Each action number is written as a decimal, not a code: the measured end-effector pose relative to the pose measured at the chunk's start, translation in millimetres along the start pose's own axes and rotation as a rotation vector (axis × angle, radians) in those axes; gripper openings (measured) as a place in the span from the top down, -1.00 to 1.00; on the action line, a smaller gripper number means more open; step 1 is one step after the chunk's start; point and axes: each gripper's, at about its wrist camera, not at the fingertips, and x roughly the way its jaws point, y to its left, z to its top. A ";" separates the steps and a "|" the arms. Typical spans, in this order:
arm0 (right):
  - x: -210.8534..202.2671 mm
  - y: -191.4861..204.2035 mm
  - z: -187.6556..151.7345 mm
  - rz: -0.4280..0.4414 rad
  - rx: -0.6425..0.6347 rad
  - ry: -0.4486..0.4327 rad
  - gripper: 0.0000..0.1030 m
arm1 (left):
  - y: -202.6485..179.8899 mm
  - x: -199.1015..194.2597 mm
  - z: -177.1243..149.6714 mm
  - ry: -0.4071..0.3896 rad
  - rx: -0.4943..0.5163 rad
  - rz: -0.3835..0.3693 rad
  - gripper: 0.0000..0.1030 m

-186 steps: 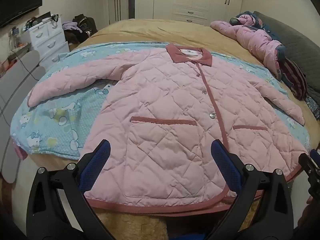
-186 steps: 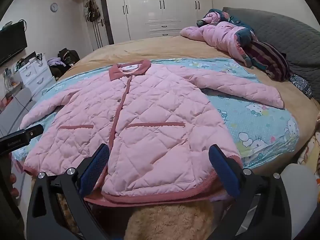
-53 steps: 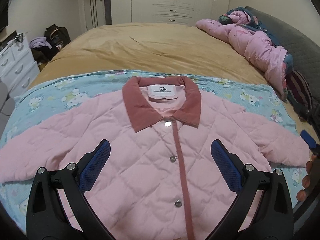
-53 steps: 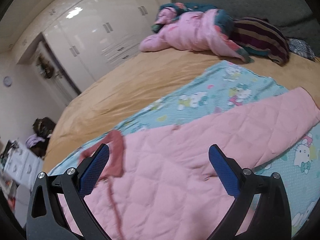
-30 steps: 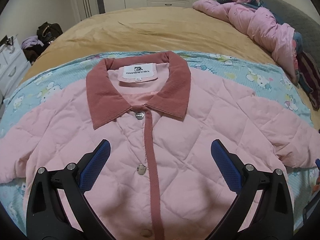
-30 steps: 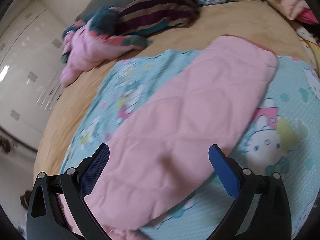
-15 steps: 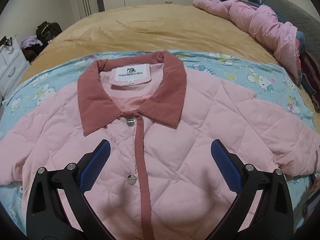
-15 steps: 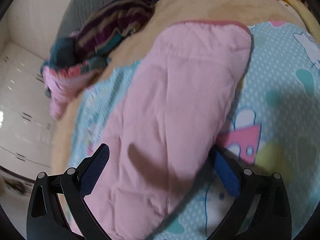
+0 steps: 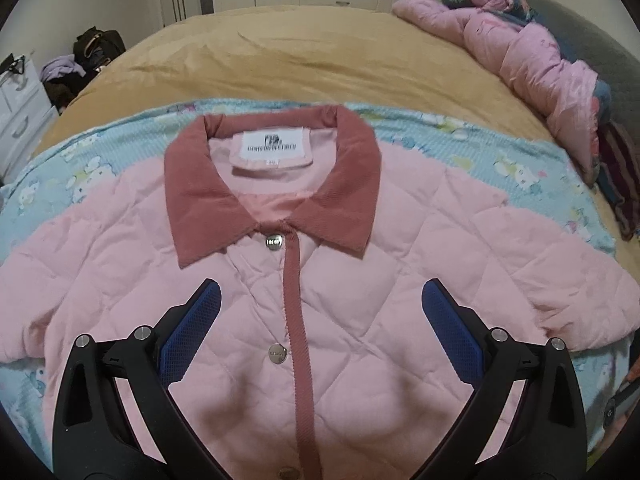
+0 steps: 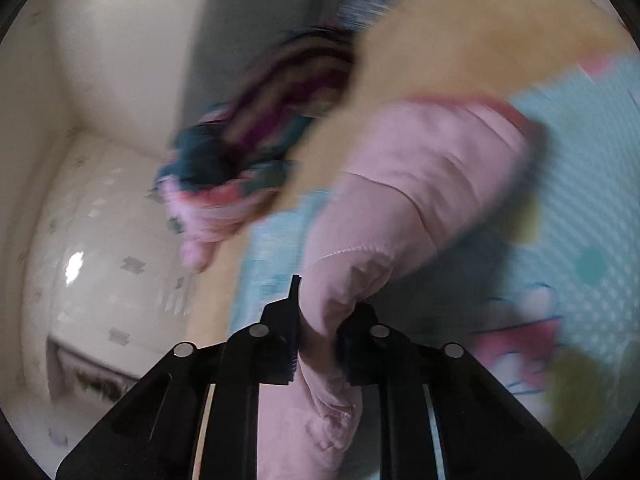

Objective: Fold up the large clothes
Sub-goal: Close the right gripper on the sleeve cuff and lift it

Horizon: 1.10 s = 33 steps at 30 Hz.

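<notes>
A pink quilted jacket with a dusty-red collar lies front up and buttoned on a blue cartoon-print sheet on the bed. My left gripper is open and hovers over the jacket's chest, just below the collar. In the right wrist view, my right gripper is shut on the jacket's right sleeve, and the pinched fabric is lifted off the sheet. That view is blurred.
A tan blanket covers the far half of the bed. A heap of pink and striped clothes lies at the far right by the grey headboard. White wardrobes, white drawers and bags stand beyond the bed.
My right gripper has shut on the right sleeve and lifted it. My left gripper has drifted slightly left over the collar area and stays open.
</notes>
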 end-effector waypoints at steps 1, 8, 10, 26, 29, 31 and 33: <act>-6.4 17.5 0.4 0.048 -0.036 -0.003 0.73 | 0.7 -5.9 2.0 -0.010 0.000 -0.010 -0.83; -30.6 112.4 -19.8 0.275 -0.255 0.029 0.74 | 14.5 -55.5 15.0 -0.092 -0.016 -0.075 -0.83; -34.3 133.7 -30.6 0.318 -0.296 0.054 0.74 | 21.7 -68.6 16.7 -0.118 -0.026 -0.092 -0.83; -34.2 255.4 -183.7 0.506 -0.668 0.339 0.74 | 109.9 -104.1 -6.3 -0.209 -0.208 -0.173 -0.83; -18.2 257.0 -211.6 0.473 -0.727 0.396 0.74 | 122.8 -96.7 -13.9 -0.227 -0.231 -0.169 -0.83; -7.4 256.8 -229.5 0.446 -0.753 0.441 0.74 | 129.6 -90.6 -18.0 -0.231 -0.249 -0.147 -0.83; 0.6 257.8 -246.7 0.424 -0.789 0.481 0.73 | 135.6 -75.0 -21.6 -0.216 -0.272 -0.124 -0.83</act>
